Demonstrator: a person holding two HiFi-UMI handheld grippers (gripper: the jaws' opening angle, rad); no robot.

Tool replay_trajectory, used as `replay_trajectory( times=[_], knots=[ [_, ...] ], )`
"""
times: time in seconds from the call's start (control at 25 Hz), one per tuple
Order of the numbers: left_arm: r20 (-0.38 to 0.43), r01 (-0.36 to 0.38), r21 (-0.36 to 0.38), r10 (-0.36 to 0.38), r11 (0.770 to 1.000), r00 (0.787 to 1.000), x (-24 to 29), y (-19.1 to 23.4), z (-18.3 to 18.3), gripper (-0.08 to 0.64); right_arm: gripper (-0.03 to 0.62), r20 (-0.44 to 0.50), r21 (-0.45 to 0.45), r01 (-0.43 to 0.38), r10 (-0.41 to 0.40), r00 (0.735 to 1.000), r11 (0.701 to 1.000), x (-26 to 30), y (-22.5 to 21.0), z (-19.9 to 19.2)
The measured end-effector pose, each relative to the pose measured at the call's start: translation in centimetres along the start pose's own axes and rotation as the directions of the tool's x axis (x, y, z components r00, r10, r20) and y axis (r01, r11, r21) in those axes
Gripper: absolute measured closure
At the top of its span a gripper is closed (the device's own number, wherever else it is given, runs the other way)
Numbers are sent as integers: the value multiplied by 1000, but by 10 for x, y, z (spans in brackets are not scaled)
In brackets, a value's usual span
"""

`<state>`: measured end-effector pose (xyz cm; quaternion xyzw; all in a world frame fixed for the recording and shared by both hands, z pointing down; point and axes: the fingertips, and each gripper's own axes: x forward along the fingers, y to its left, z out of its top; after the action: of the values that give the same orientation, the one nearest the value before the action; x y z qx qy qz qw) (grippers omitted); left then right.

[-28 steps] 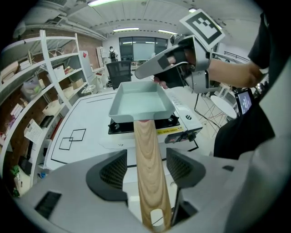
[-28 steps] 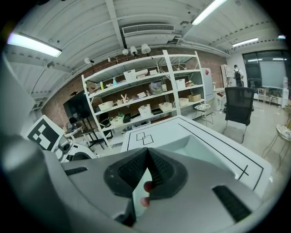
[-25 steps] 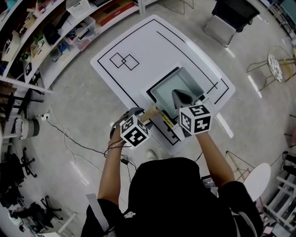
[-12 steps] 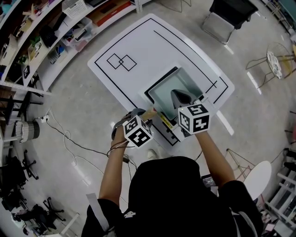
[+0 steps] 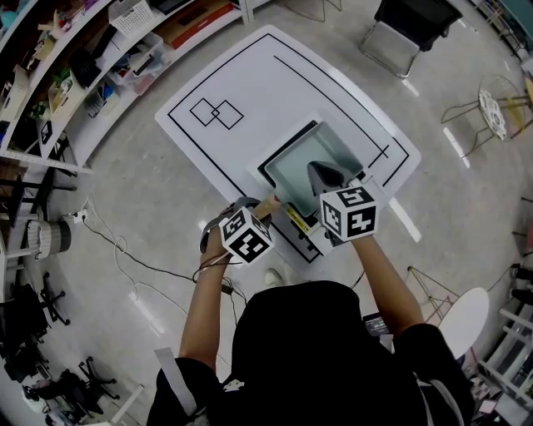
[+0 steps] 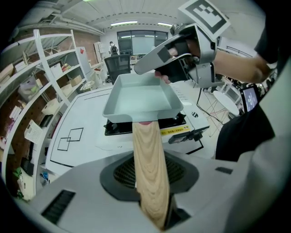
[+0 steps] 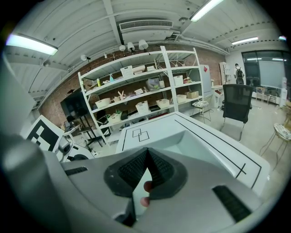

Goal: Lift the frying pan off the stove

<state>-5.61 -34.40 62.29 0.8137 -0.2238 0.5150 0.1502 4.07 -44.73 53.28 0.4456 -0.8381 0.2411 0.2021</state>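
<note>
A square grey frying pan [image 5: 301, 164] sits on a black stove [image 6: 119, 127] on the white table [image 5: 250, 83]. Its wooden handle [image 6: 146, 154] points toward me. My left gripper [image 5: 261, 210] is at the handle's end. Its jaws are closing around the handle, which runs between them with the pads against its sides. My right gripper [image 5: 323, 176] is shut on the pan's near right rim [image 7: 138, 196]. The left gripper view shows the right gripper [image 6: 160, 68] pinching that rim. The pan [image 6: 141, 95] looks level on the burner.
The stove's front edge carries a yellow label [image 6: 176, 130]. Shelves with boxes [image 5: 83, 58] line the left side. A black chair [image 5: 416, 25] stands beyond the table, a wire chair [image 5: 500, 116] and a white round stool [image 5: 462, 320] to the right. Cables [image 5: 125, 250] lie on the floor.
My left gripper has slid a little forward along the wooden handle and its jaws have narrowed around it. The right gripper and the pan have stayed put.
</note>
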Motion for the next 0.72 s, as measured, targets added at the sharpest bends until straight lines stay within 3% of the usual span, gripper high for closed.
replay_trajectory(
  times=[0.32,0.72],
  knots=[
    [39,-1,-8,1,1000,999,3,-3,-1,439,591,-6,-3,10,-10,1000,1000,-5,-1,-4],
    [66,-10,-73,15,997,998,5,-11,-2,442,591,2,-6,30,-30,1000,1000,-14,-4,-6]
  ],
)
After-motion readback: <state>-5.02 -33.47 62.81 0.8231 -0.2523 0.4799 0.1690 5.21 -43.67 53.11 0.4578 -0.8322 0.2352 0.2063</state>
